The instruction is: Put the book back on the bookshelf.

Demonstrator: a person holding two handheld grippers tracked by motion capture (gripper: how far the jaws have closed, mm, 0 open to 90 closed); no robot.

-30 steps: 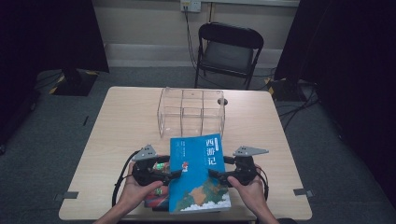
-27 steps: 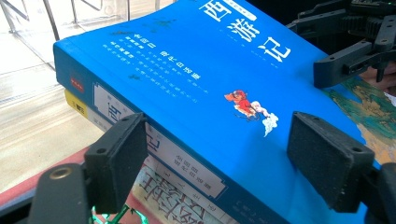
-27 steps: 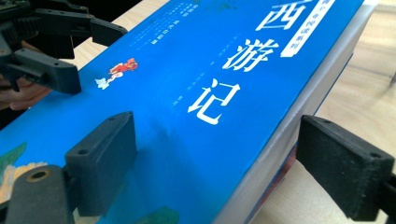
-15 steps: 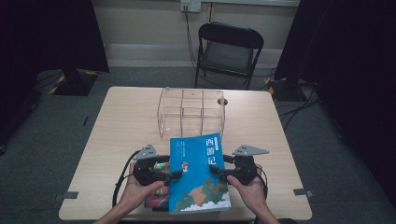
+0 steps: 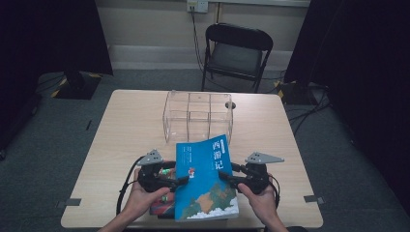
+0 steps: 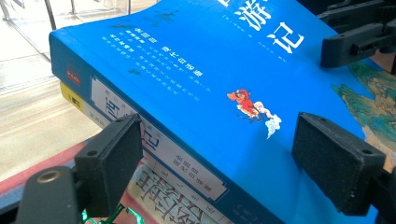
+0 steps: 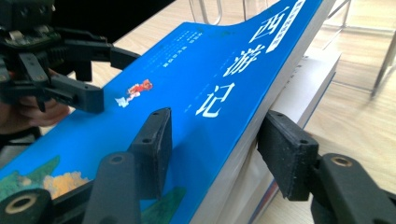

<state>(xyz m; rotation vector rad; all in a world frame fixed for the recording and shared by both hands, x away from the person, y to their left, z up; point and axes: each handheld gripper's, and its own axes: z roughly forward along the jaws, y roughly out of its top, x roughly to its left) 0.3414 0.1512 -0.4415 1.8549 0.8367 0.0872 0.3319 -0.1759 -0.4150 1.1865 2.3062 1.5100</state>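
A blue paperback lies tilted on top of a small stack of books near the table's front edge. My left gripper is shut on its spine edge, one pad on the cover and the other under the spine. Its jaws have eased slightly wider over the last second. My right gripper straddles the page edge. One pad is over the cover and the other beside the pages. Its jaws have just been closing with the book between them, and a small gap still shows. Across the cover, the left gripper holds the far side.
Under the blue book lie a pale book and a red-covered one. A clear plastic divided box stands mid-table just beyond the book's far corner. A black folding chair is behind the wooden table.
The right gripper's fingers have drawn in toward the book's right edge. The book, the left gripper and both hands have stayed in place.
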